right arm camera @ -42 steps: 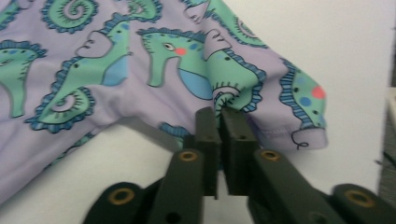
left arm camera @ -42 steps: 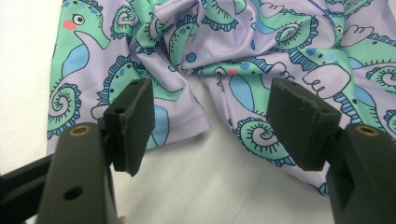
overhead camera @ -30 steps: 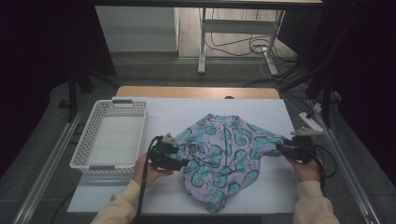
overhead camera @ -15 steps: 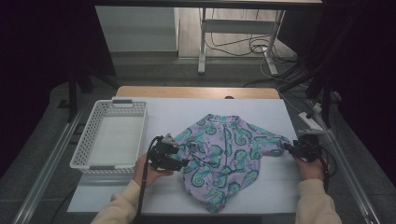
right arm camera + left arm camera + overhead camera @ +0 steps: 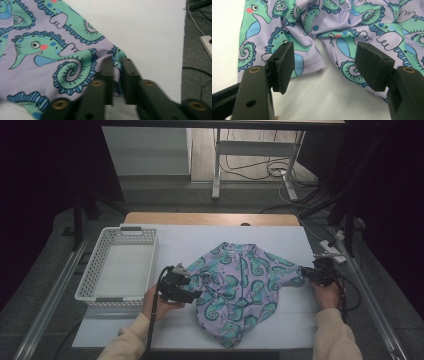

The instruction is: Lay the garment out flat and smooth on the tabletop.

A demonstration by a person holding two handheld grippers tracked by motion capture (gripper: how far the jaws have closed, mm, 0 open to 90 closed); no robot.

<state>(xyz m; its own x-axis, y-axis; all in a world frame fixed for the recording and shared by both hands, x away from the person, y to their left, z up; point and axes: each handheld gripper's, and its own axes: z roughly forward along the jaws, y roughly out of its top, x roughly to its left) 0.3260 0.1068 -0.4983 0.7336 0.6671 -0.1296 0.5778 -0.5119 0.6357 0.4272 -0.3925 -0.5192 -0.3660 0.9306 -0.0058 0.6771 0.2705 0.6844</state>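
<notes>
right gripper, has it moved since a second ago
Yes. In the high view the right gripper has slid rightward, closer to the mat's right edge, and its jaws have just been closing, now pinching the shirt corner.

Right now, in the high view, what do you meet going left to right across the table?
White basket → left tongs, open at the shirt's left edge → seahorse-print shirt → right tongs, which have just closed and now pinch the shirt's right corner.
</notes>
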